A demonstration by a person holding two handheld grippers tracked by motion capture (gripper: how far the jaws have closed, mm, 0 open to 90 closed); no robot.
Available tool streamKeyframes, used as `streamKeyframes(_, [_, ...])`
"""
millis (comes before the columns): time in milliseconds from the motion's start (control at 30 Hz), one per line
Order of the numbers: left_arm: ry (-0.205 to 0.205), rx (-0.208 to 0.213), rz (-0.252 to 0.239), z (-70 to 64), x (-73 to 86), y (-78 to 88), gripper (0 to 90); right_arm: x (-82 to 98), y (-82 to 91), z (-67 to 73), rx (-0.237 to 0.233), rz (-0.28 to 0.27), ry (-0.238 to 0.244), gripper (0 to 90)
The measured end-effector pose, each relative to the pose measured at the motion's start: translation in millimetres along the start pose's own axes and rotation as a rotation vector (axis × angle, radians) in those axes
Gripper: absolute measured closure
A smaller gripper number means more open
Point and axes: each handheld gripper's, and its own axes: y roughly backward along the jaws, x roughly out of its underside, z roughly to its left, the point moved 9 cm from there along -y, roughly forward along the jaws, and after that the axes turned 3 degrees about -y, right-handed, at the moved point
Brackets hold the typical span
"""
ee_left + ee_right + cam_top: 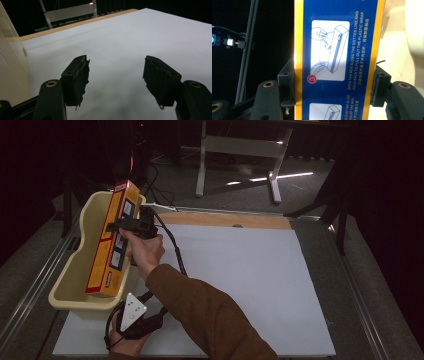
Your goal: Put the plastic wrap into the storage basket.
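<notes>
The right gripper [116,225] clamped the long box [112,237] across its width, tilting it over the cream tub [70,282], lower end inside, likely so it could go in or out cleanly. The left gripper [116,75] rested wide and empty low over the white table [250,285]. The box was yellow-edged, its blue panel showing plastic-wrap instructions.

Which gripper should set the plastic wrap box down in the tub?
Right. The right gripper is already shut on the plastic wrap box, holding it tilted over the cream tub. The left gripper rests open at the table's near edge, fingers apart with nothing between them.
</notes>
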Motion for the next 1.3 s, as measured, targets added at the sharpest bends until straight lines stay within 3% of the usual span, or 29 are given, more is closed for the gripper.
streamKeyframes(200, [-0.004,0.000,0.000,0.7,-0.3,0.5,36.6,5.0,-5.4,-4.2,0.037,-0.010,0.029,38.7])
streamKeyframes(467, [-0.005,0.005,-0.001,-0.1,-0.5,0.1,36.9,13.1,-11.1,-21.0,0.068,0.020,-0.058,38.4])
streamKeyframes(667, [-0.007,0.004,0.002,-0.6,-0.2,-0.4,36.9,13.2,-11.7,-22.7,0.097,0.033,-0.063,38.2])
streamKeyframes(1133, [-0.004,0.009,0.001,-2.1,-0.3,-0.8,36.9,16.8,-10.2,-27.4,0.189,0.048,-0.062,36.3])
streamKeyframes(1300, [0.001,0.006,0.000,-1.4,-0.3,-0.5,36.6,18.6,-11.3,-25.9,0.204,0.050,-0.026,33.2])
